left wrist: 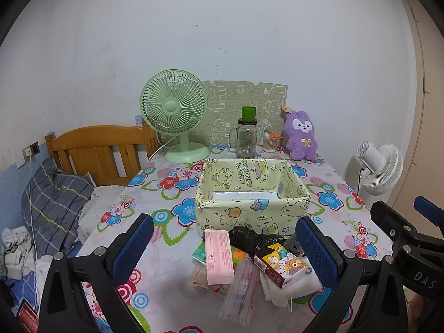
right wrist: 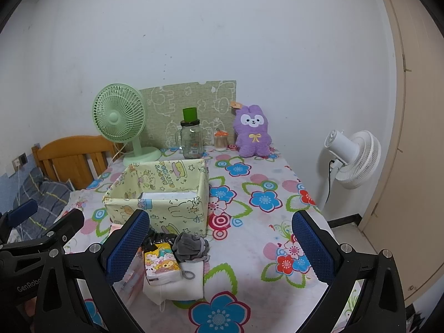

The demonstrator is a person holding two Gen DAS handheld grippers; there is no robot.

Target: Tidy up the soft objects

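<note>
The room has a plain white wall (left wrist: 222,27), a beige door or wardrobe panel (right wrist: 410,138) at the right, and a wooden bed headboard (left wrist: 97,149) at the left with a plaid pillow (left wrist: 55,202) below it. A white standing fan (right wrist: 352,161) is on the floor to the right of the desk.

The desk (right wrist: 249,285) is covered by a floral cloth in blue, red and green. Along its back edge stand a green desk fan (left wrist: 174,102), a green cartoon-printed board (left wrist: 244,105) leaning on the wall, a glass jar with a green lid (left wrist: 247,136), a small jar of cotton swabs (left wrist: 269,141) and a purple plush rabbit (left wrist: 301,136).

The yellow fabric-covered box (left wrist: 249,194) sits mid-desk; its inner wall reads "HAPPY BIRTHDAY". Its interior shows only a pale floor.

The soft objects lie in a pile just in front of the box: a black plastic bag (left wrist: 249,238), a pink packet (left wrist: 219,255) with print too small to read, a cartoon-printed tissue pack (right wrist: 161,263), a grey drawstring pouch (right wrist: 190,245), white folded cloth (right wrist: 180,285) and a clear sleeve of straws (left wrist: 240,291).

The left gripper (left wrist: 224,249) has jaws wide, holding nothing, the pile between them. The right gripper (right wrist: 222,247) has jaws wide and empty. Its body reads "DAS" in the left view; the left gripper's reads "GenRobo", cut off.
</note>
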